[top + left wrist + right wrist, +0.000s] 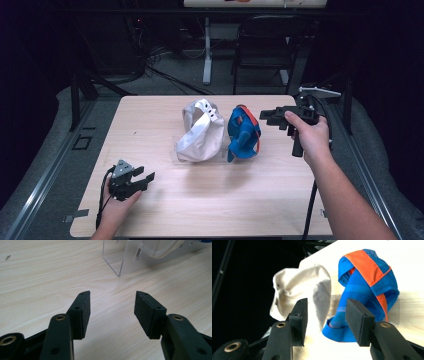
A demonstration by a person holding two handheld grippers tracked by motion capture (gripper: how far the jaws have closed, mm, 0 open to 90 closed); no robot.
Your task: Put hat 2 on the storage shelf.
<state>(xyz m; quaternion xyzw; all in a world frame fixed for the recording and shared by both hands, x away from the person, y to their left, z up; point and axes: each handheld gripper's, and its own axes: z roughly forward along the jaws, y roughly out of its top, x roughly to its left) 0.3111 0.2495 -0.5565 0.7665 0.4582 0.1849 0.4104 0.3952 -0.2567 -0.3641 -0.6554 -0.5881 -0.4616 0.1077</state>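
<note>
- Standing upright side by side on a clear plastic stand (176,150) near the middle of the wooden table (210,200), 2 caps are seen: a white cap (200,131) toward the left and a blue cap (243,133) with orange trim toward the right
- The caps are placed close together, almost touching; whether they actually touch cannot be told
- The right gripper (270,117) is held in the air just beside the blue cap, on its right side, pointed toward it
- In the right gripper view its jaws are spread, with nothing pinched between them; the blue cap (367,290) and the white cap (304,287) are seen beyond the pads, apart from them
- The left gripper (142,179) is held low over the near left part of the table, well apart from both caps
- Its jaws are spread wide over bare wood, nothing gripped, and a corner of the plastic stand (117,262) is seen ahead of them
</note>
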